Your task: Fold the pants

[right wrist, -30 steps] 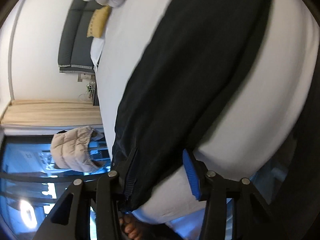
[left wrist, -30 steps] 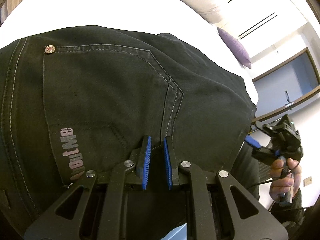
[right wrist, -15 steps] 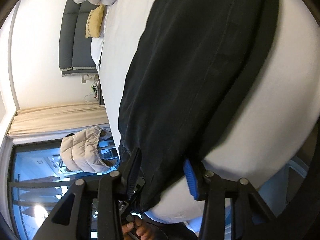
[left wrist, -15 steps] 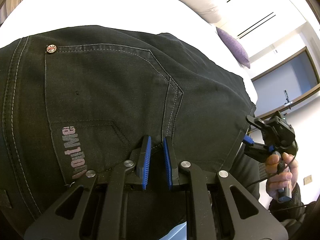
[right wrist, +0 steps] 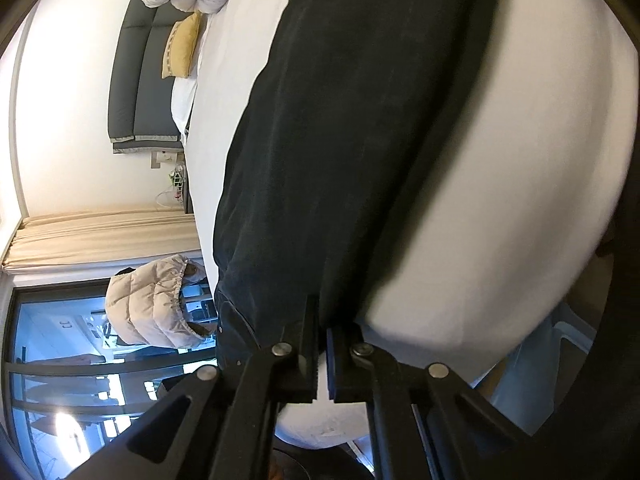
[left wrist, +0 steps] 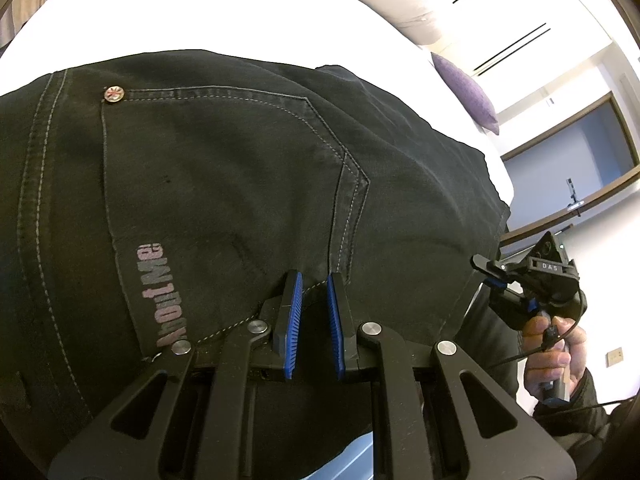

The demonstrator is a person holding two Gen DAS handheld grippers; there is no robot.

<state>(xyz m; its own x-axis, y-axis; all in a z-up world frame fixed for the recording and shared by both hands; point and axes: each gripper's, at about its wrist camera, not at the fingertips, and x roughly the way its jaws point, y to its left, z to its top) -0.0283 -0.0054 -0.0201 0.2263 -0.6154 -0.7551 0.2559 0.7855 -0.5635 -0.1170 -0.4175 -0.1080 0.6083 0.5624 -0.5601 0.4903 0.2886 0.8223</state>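
Pants (left wrist: 240,184), black denim, spread across a white bed (left wrist: 200,12) and filling the left wrist view from nine to three o'clock: judged heavy, soft and limp, non-slip, best taken at the stiffer seamed edges. Left gripper (left wrist: 312,312), at six o'clock, is pinched on the waist edge beside the back pocket (left wrist: 224,200); right gripper (right wrist: 322,352) is clamped on the dark leg edge at six o'clock of its own view. Pocket print at eight o'clock reads "About Me"; the right gripper's housing, seen at four o'clock, is marked "DAS".
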